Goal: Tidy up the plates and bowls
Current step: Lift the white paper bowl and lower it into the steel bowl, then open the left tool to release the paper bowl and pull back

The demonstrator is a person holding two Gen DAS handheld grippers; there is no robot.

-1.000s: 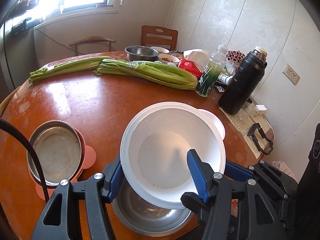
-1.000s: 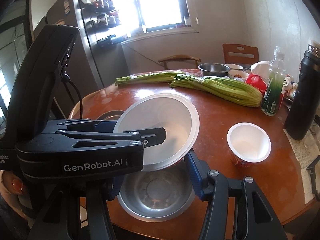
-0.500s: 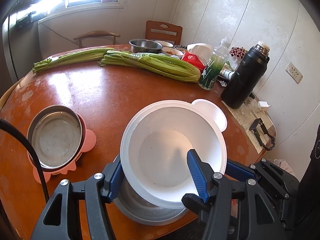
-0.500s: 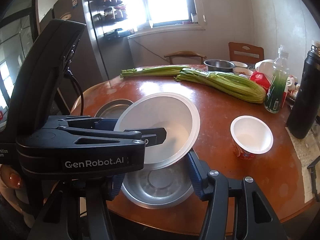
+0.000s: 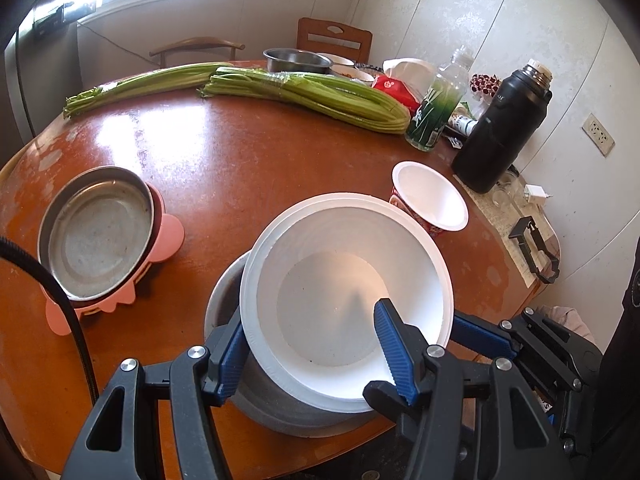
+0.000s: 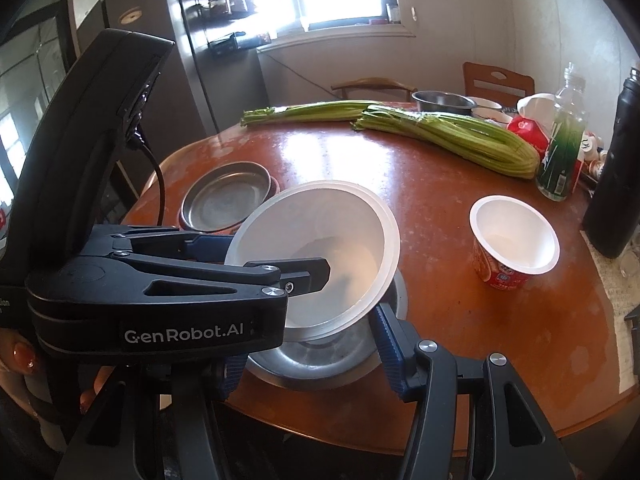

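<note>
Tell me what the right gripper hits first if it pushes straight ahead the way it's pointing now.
Probably the steel bowl on the table: it sits right between the right gripper fingers, just ahead. The white bowl held by the left gripper hangs tilted above it and might be brushed too; depth is unclear.

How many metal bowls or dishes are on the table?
3: a metal bowl under the tilted white bowl gripped by the left gripper, a shallow dish on a pink holder, and one at the far edge. Clutter there may hide more.
</note>
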